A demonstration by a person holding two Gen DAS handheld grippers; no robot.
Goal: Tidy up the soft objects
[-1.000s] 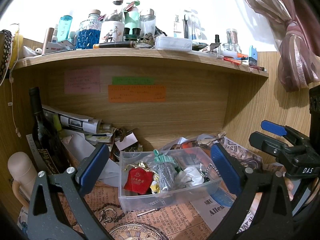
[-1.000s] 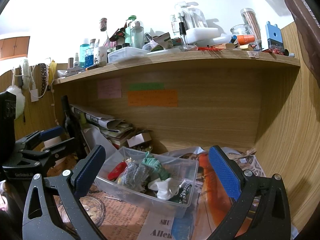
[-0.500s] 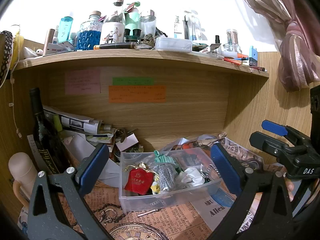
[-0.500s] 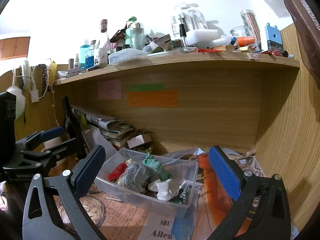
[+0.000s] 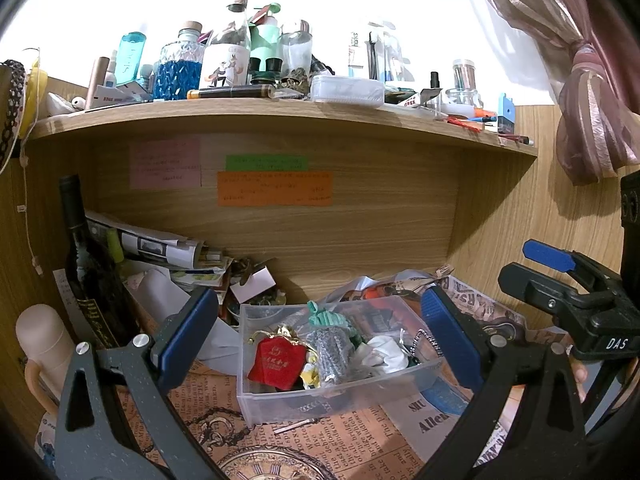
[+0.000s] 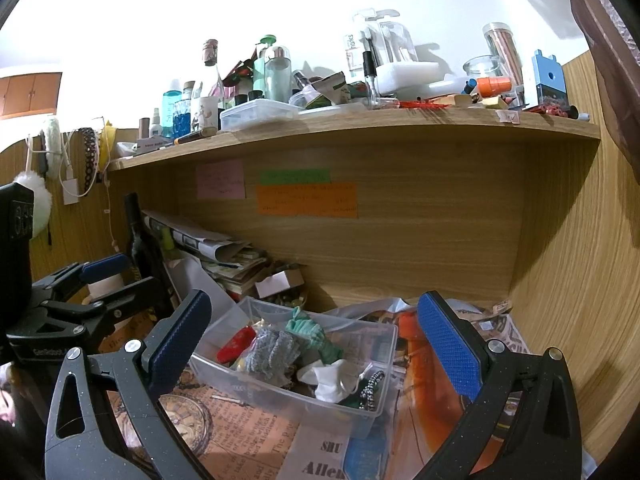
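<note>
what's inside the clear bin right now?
The clear bin holds a red pouch, a grey knit piece, a green cloth, a white cloth and a beaded cord. Anything beneath that pile is covered.

soft items (image 5: 334,346) heaped in clear bin (image 5: 320,398)

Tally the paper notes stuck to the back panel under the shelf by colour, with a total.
Pink note: 1
Green note: 1
Orange note: 1
Total: 3
</note>
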